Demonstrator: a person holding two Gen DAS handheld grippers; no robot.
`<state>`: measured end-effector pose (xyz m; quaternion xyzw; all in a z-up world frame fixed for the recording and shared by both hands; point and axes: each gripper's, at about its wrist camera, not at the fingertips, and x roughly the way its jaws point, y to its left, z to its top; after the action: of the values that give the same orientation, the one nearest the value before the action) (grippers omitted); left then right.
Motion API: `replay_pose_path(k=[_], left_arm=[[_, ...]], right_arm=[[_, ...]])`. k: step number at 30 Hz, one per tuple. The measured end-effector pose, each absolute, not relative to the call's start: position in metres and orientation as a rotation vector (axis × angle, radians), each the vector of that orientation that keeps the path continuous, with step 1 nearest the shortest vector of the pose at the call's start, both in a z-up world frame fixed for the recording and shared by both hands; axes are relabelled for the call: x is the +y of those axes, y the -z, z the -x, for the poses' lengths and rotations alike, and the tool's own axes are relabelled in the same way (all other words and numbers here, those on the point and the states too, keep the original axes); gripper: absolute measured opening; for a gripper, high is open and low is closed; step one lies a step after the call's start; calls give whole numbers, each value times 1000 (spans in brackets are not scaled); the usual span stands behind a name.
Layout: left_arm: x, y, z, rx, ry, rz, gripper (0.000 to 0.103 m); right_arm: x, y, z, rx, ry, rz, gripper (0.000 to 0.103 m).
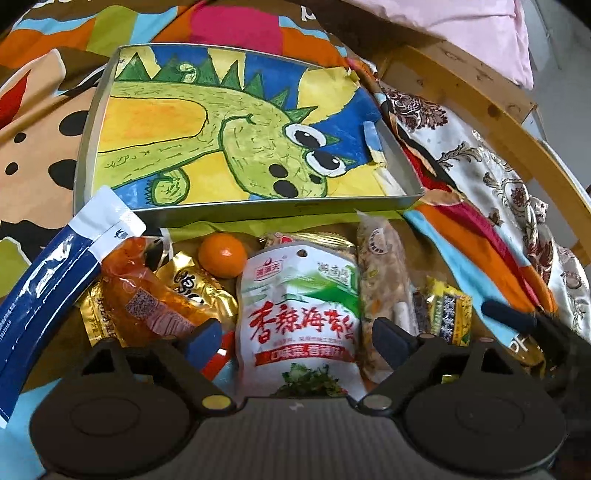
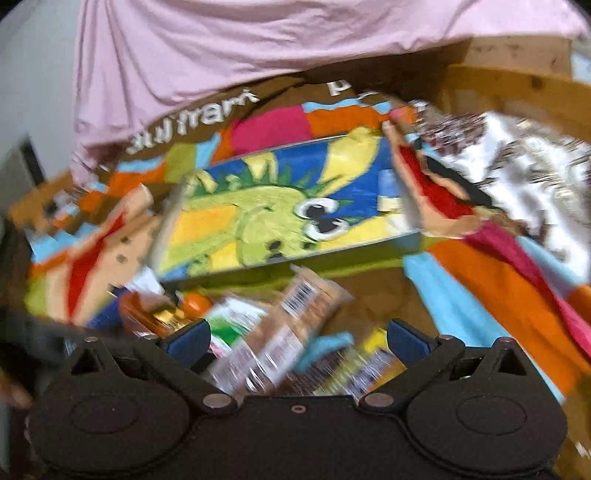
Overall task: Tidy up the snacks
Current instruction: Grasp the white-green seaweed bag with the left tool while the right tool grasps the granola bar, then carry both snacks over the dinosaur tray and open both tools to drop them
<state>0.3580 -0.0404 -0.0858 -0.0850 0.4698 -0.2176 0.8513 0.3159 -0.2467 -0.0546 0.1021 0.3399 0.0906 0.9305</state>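
Between the spread fingers of the left gripper lies a white seaweed packet; the right gripper gapes above blurred snacks, tray beyond.

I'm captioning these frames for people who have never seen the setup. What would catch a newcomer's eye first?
First, the shallow grey metal tray lined with a bright green dinosaur drawing, lying on a colourful patchwork blanket. In front of it, a jumble of snacks: a white seaweed packet with red Chinese lettering in the middle, between the left gripper's open jaws, and a small orange fruit just left of it.
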Motion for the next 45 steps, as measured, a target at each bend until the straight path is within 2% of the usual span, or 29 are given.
replay_pose_path(k=[4,8,13,19,22,25,31,40,45], left_arm=[[-36,89,-356,1000,476,152,91],[-39,90,-351,993,482,100,91],[-54,90,-349,1007,486,47,80],[-60,88,-346,1013,447,41,73],[-59,86,-342,1014,426,45,66],[-58,85,-338,1010,421,42,66],[-55,89,-338,1005,415,75,65],[-51,81,-328,999,327,113,44],[-45,71,-321,1005,305,201,42]], right_arm=[[-260,65,-343,785,-293,-378,91],[-256,76,-352,836,-275,-366,81],[-247,82,-356,856,-270,-342,56],[-252,79,-352,855,-281,-377,47],[-251,77,-350,856,-295,-375,48],[-250,83,-354,899,-307,-404,53],[-245,85,-351,901,-312,-398,51],[-254,70,-339,846,-292,-396,49],[-271,58,-335,779,-282,-457,49]])
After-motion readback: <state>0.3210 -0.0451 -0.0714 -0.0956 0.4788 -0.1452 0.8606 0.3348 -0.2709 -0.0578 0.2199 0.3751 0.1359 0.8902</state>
